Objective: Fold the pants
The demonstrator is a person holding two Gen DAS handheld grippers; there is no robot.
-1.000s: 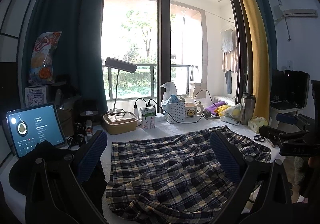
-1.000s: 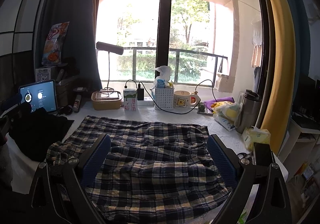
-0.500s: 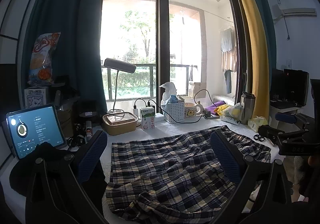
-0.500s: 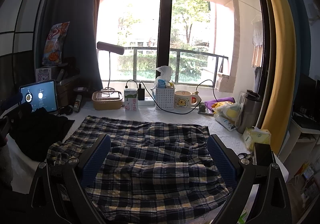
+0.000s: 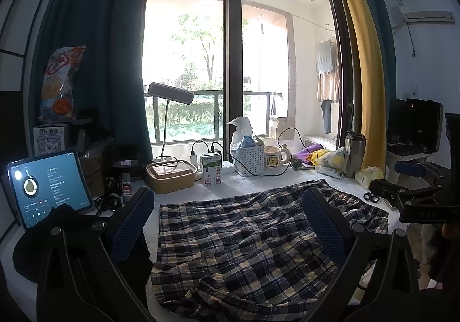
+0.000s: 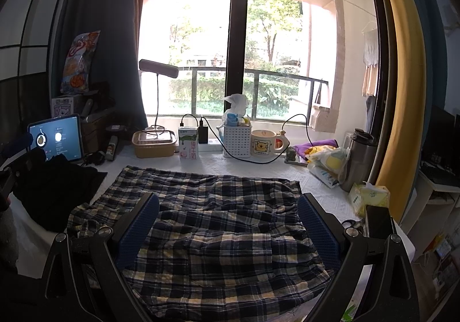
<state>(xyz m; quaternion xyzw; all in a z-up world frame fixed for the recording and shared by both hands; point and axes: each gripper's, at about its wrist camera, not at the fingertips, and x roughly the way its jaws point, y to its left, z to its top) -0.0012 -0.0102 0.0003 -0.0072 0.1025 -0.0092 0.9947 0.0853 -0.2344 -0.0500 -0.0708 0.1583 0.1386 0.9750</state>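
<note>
Your left gripper (image 5: 227,224) and right gripper (image 6: 227,224) both hover with fingers spread wide, gripping nothing. Beneath them the plaid pants (image 6: 212,224) lie rumpled across the middle of the desk (image 6: 258,169). Along its far edge stand a milk carton (image 6: 188,144), white basket (image 6: 237,141) and mug (image 6: 266,145).

Both views face window; share pants (image 5: 244,235).

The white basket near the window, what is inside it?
The white basket holds a white plastic bag sticking up, a blue item and something yellow. Its perforated wall covers whatever lies lower down. A black cable crosses its front.
</note>
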